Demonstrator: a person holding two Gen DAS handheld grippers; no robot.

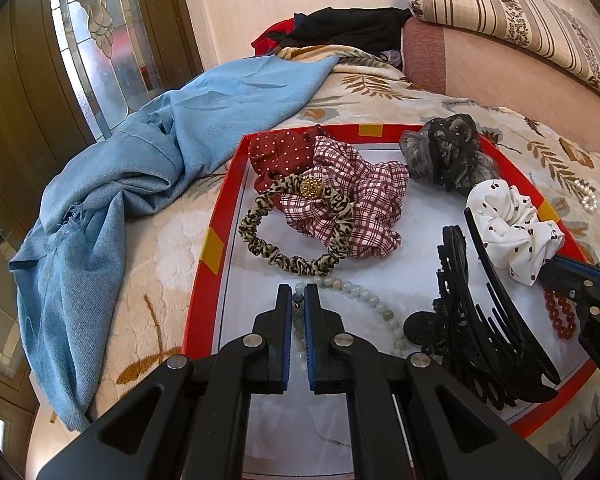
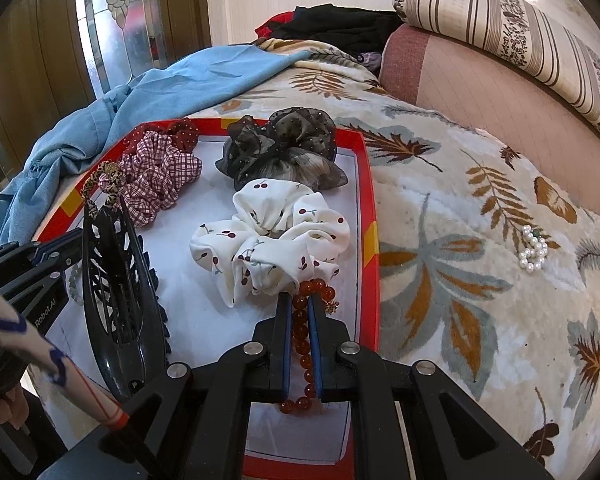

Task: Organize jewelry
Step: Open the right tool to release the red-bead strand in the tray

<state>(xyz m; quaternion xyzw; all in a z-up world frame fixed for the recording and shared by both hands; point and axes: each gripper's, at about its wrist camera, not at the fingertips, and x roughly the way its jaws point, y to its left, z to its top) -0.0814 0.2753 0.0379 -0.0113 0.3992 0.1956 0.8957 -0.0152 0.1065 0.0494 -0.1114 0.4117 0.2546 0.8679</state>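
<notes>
A red-rimmed tray (image 1: 210,252) with a white floor lies on a leaf-patterned blanket (image 2: 460,208) spread over the bed, and nearly everything sits inside it. Counted, the tray holds five scrunchies: a dark red dotted one (image 1: 278,154) in the far left corner, a red-and-white checked one (image 1: 352,200) touching it, a thin leopard-print one (image 1: 284,240) with a gold bead ball overlapping the checked one, a sheer black one (image 1: 446,152) at the far right corner, and a white cherry-print one (image 2: 268,240) just nearer than that. There is one large black hair claw (image 1: 484,320) lying on its side toward the tray's near half.

Two bead strings lie in the tray. The left gripper (image 1: 299,300) has its jaws nearly closed around a pale green bead bracelet (image 1: 364,296) at the tray's near middle, a bead sitting in the narrow gap. The right gripper (image 2: 300,312) has its jaws drawn in on either side of a red bead bracelet (image 2: 302,336) near the tray's right rim, just beside the cherry-print scrunchie (whether the pads actually press the beads I cannot tell).

A third piece, one white pearl bracelet (image 2: 534,250), lies outside the tray on the blanket, well apart to the right. One blue cloth (image 1: 140,168) is heaped left of the tray.
</notes>
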